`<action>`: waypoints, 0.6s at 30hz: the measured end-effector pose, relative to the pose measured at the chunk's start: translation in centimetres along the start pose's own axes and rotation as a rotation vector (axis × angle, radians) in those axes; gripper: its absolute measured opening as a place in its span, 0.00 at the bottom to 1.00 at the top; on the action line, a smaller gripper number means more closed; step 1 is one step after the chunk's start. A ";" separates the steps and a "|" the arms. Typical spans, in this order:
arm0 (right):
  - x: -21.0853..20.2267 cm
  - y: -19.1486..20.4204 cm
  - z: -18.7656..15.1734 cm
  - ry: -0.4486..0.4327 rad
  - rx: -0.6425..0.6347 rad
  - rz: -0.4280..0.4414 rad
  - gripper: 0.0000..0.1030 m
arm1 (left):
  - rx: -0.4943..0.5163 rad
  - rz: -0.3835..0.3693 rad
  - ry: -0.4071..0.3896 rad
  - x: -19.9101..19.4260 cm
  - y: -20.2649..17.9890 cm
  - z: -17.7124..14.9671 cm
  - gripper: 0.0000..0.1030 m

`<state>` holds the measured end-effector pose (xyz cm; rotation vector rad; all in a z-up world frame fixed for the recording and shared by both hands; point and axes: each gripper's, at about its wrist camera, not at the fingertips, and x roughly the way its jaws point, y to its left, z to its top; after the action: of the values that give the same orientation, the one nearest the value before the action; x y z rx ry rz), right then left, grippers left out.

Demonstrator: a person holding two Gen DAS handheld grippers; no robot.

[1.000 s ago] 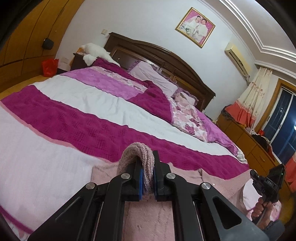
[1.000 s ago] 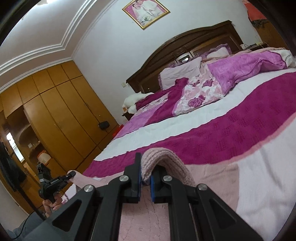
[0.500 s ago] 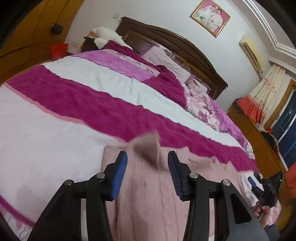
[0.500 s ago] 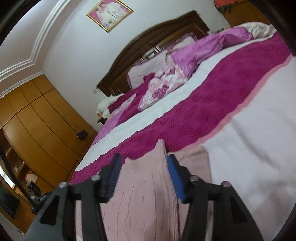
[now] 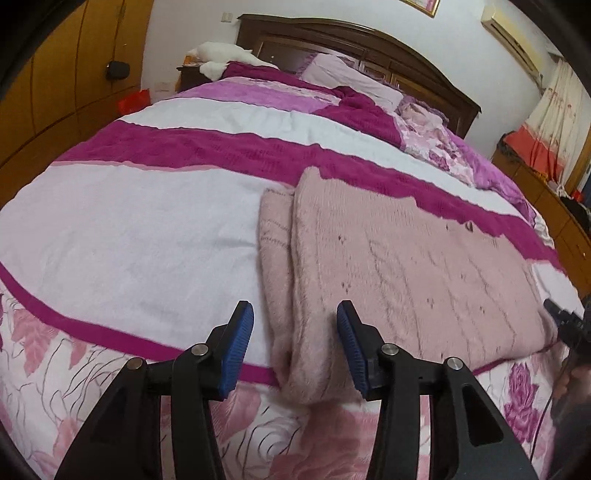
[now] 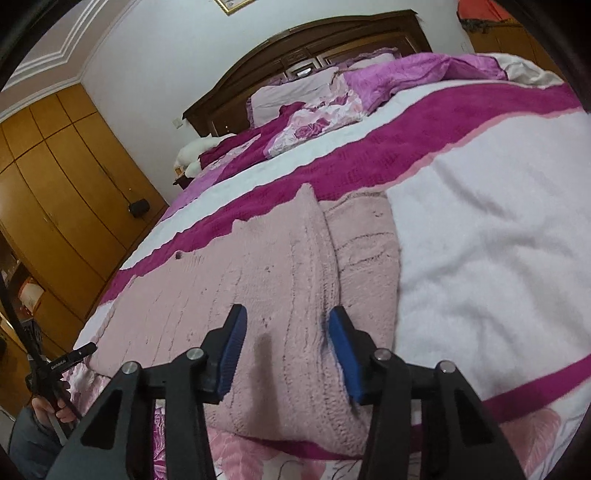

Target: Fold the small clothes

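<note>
Pink knitted sweater (image 5: pixel 406 266) lying flat on bed (image 5: pixel 147 229) near foot edge, side panels folded in. Soft, thick, light by the look; likely to sag and drag on fuzzy blanket. Best taken at corners of near hem, pinching both layers. Left hand-held gripper (image 5: pixel 295 343) spread wide, empty, above left near corner. Right hand-held gripper (image 6: pixel 284 350) likewise wide, empty, over right end (image 6: pixel 295 258). Rumpled quilt (image 5: pixel 424 129) and pillow (image 5: pixel 347 79) well apart, towards headboard (image 5: pixel 369 40). Nothing blocking.

picture (image 5: pixel 424 4): top cut by frame edge | right gripper (image 5: pixel 565 325): mostly cut off at far right, jaws untellable | sweater (image 6: pixel 288 295): near hem hidden behind fingers (image 6: pixel 232 343)
</note>
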<state>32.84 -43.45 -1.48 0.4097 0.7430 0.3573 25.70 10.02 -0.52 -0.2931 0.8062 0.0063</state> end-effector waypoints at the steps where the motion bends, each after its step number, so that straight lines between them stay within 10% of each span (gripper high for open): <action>1: 0.0 -0.1 -0.1 0.002 0.004 -0.001 0.39 | -0.004 0.000 -0.001 0.2 0.0 0.1 0.23; 10: 0.6 -0.8 0.1 -0.018 0.037 -0.018 0.35 | 0.008 0.016 0.011 0.8 -1.0 -0.5 0.23; 13: 1.5 0.1 0.1 0.004 -0.011 -0.028 0.09 | 0.022 0.016 0.007 0.9 -1.7 -0.1 0.23; 18: -1.4 0.7 -0.6 -0.146 -0.014 -0.078 0.09 | 0.071 0.035 -0.003 0.7 -2.6 -0.4 0.23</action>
<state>31.35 -43.35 -0.74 0.3885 0.6120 0.2562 26.19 7.37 -0.58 -0.2113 0.8066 0.0109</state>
